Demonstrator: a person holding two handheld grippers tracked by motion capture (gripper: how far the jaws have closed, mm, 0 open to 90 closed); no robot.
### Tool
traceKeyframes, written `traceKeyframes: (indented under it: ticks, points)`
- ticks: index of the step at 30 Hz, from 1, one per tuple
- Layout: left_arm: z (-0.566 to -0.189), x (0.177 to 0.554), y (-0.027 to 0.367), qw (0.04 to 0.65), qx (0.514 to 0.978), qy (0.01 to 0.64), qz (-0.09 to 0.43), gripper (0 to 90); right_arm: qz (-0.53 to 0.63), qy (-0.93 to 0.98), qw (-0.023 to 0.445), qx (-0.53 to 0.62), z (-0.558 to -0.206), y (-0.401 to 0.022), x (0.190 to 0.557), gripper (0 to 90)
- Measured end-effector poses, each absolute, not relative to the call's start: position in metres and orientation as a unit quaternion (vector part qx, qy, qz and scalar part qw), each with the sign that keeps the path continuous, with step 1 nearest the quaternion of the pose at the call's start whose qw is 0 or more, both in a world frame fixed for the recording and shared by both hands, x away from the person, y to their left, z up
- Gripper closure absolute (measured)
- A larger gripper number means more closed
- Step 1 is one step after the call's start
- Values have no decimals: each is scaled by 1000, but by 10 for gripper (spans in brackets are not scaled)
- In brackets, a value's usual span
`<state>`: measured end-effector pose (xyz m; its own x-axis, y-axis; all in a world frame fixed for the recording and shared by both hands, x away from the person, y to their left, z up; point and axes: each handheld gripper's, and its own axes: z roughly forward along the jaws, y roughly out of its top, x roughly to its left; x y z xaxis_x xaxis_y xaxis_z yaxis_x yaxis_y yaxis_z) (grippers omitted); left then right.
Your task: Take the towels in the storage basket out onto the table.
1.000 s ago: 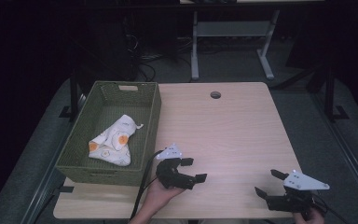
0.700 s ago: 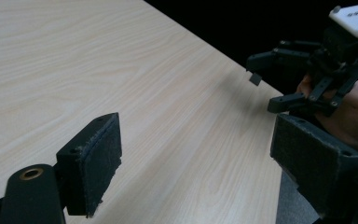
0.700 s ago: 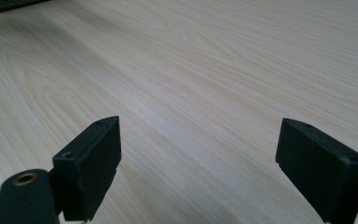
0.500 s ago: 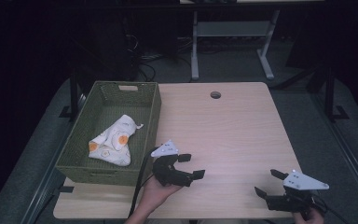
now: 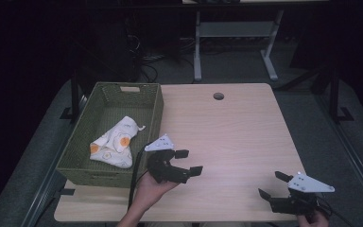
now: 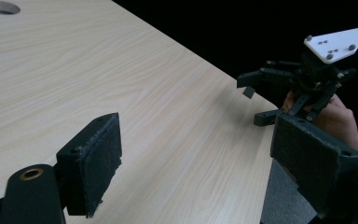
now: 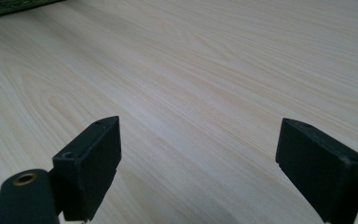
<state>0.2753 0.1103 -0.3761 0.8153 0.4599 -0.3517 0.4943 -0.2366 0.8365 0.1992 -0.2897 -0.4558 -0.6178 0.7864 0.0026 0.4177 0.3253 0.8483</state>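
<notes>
My left gripper [image 5: 183, 162] has its jaws spread wide with nothing between them. In the high view it sits low and left of centre, just right of the basket's near corner, and it is held above the table [image 5: 246, 137], tipped so the jaws point toward the right of the frame. My right gripper [image 5: 275, 185] is at the lower right of that view, jaws also spread and empty, pointing left and slightly up the frame.

In the left gripper view I see both padded jaws at the bottom corners, bare wood between them, the right gripper [image 6: 258, 100] at the upper right with the hand [image 6: 338, 114] that holds it, and its grey plate on top. The cable hole [image 6: 0, 6] shows at the upper left there. The right gripper view gives me the two jaws low in the frame over plain wood grain, plus a sliver of the green basket [image 7: 14, 6] at the upper left corner.

The high view adds what the gripper views lack: the cloth [image 5: 116, 144], white with orange egg-like spots, lying bunched inside the green basket [image 5: 158, 111] in its nearer half. The cloth's long axis runs diagonally, from the lower left toward the upper right of the frame, where a thin corner pokes out. It lies left of my left gripper, with the basket wall between them.
</notes>
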Motion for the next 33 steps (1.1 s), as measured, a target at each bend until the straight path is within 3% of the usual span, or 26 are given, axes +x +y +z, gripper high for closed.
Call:
traceKeyframes:
  ticks: [17, 33]
  points:
    - [-348, 303, 130, 515, 797, 314, -34, 163, 439, 782, 211, 389, -455, -293, 197, 138]
    - [-326, 331, 159, 503, 798, 331, -15, 166, 437, 783, 211, 389, -455, -293, 197, 138]
